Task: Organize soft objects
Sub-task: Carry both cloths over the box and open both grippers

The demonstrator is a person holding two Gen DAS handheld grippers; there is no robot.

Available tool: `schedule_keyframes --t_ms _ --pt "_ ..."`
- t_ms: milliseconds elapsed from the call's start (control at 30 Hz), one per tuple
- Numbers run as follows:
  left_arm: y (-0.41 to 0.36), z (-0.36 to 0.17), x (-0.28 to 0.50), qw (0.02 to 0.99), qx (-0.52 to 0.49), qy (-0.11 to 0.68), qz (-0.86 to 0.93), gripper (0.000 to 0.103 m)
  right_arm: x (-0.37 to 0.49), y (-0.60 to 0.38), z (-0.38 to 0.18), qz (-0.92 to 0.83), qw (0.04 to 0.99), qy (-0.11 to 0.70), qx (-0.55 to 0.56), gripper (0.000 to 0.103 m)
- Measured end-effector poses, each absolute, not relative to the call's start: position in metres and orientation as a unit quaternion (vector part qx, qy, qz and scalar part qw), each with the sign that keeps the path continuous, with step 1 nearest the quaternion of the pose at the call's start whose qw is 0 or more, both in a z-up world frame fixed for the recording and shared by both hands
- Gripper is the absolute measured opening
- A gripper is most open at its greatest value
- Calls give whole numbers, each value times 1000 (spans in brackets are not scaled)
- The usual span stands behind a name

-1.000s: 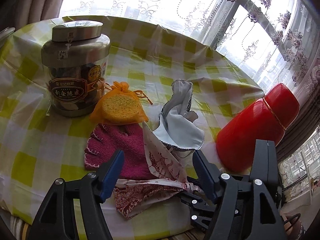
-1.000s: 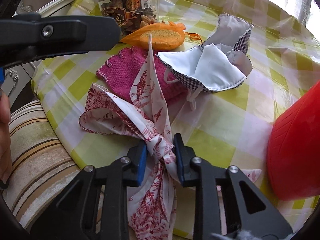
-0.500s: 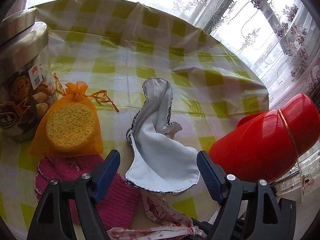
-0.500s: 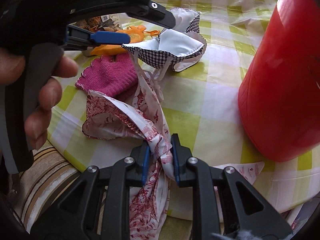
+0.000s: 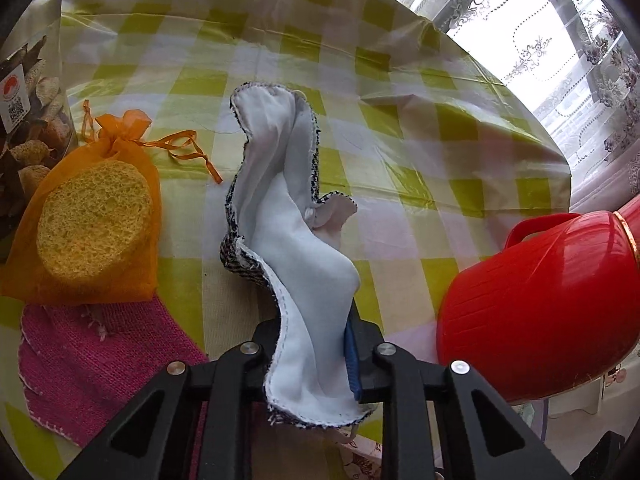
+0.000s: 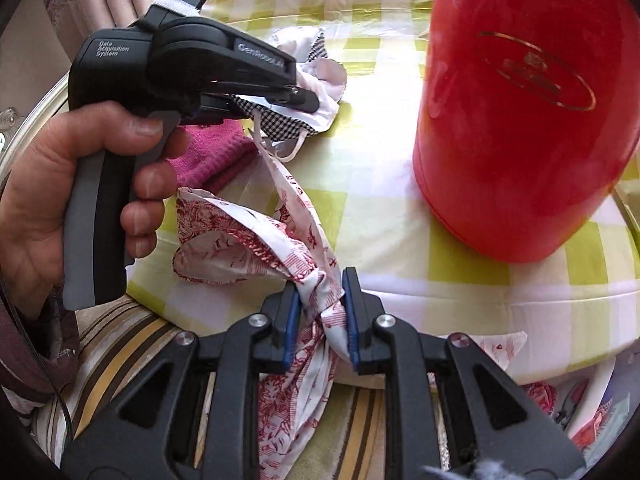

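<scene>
A white-lined checked cloth (image 5: 288,208) rises from the table between the jaws of my left gripper (image 5: 312,328), which are closing on its near end. The right wrist view shows the same left gripper (image 6: 304,100) clamped on the checked cloth (image 6: 320,76), held by a person's hand (image 6: 40,184). My right gripper (image 6: 320,292) is shut on a twisted red-printed white cloth (image 6: 248,240) at the table's near edge. A pink knitted cloth (image 5: 92,352) lies flat at the left. An orange mesh pouch (image 5: 92,216) with a yellow sponge rests on its far edge.
A tall red jug (image 6: 520,100) stands close on the right, also the red jug (image 5: 540,304) in the left wrist view. A jar of snacks (image 5: 28,120) is at the far left. The round table (image 5: 400,128) has a green-checked cover. A striped cushion (image 6: 120,344) lies below the table edge.
The left gripper moved forward and down over the checked cloth and its jaws came together around it. The right gripper rolled and shifted, still gripping the red-printed cloth.
</scene>
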State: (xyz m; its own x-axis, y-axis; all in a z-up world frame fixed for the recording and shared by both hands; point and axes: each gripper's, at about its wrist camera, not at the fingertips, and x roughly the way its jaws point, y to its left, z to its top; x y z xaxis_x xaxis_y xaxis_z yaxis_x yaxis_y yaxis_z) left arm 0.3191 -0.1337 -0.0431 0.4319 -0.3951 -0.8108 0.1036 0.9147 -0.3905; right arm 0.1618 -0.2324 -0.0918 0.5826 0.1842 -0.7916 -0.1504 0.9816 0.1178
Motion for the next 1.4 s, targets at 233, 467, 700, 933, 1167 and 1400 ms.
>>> schedule_keyframes --t_ms 233,467,700,933,1167,1400 --pt "-119 -20 293 854 -148 476 -149 19 144 -237 -80 84 896 434 34 23" --pt "-111 -3 247 874 -152 442 -136 19 126 -251 -72 67 903 423 50 23" --pt "-118 12 197 889 -144 410 -146 19 101 -273 -63 42 905 419 59 23" --pt "-149 28 157 894 -123 386 -193 19 68 -305 -53 15 910 409 69 23" --pt "-196 47 120 897 -83 349 -258 19 30 -356 -40 -37 916 391 84 23" --pt "-240 58 99 890 -41 331 -310 19 0 -413 -30 -99 917 369 114 23"
